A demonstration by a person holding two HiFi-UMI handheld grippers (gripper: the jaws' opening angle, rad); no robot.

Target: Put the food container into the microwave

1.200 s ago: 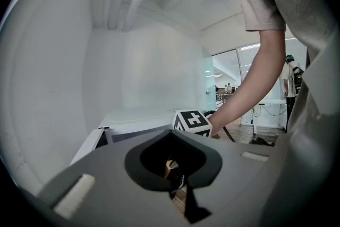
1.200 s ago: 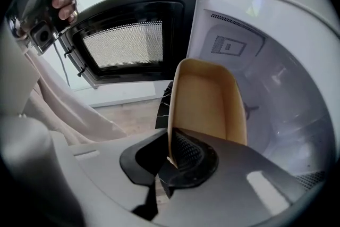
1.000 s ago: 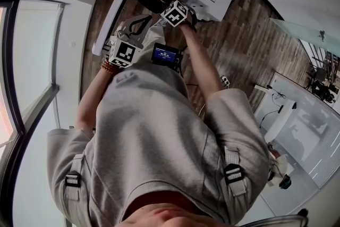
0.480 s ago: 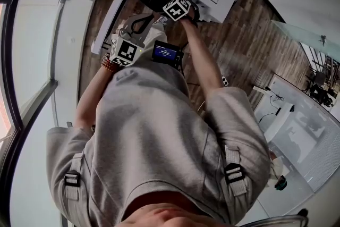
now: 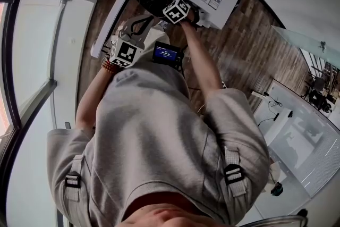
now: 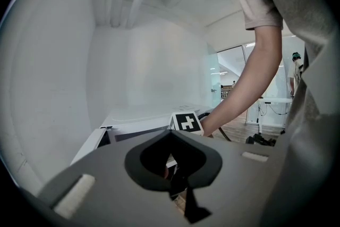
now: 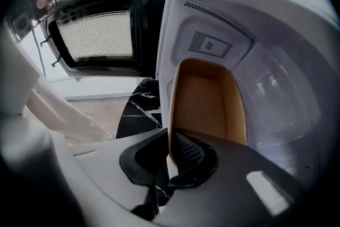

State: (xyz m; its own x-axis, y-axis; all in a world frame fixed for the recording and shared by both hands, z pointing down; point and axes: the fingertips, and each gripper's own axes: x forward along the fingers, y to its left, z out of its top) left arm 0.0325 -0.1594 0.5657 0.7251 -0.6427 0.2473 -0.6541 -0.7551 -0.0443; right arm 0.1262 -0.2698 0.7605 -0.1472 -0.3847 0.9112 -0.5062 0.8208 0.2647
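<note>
Right hand-held gripper [image 7: 172, 167] is clamped on the near rim of the tan food container [image 7: 207, 103], which sits partly inside the white microwave [image 7: 276, 61] cavity. The door [image 7: 101, 34] is swung open to the left. Left hand-held gripper [image 6: 180, 188] has its jaws together and empty, held apart from the container.

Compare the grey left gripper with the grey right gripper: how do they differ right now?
The right gripper is shut on the rim of the tan rectangular food container; the left gripper has its jaws together on nothing. The right gripper reaches into the open white microwave; the left gripper is outside it, behind the right one. Both bear a cube with square markers.
</note>
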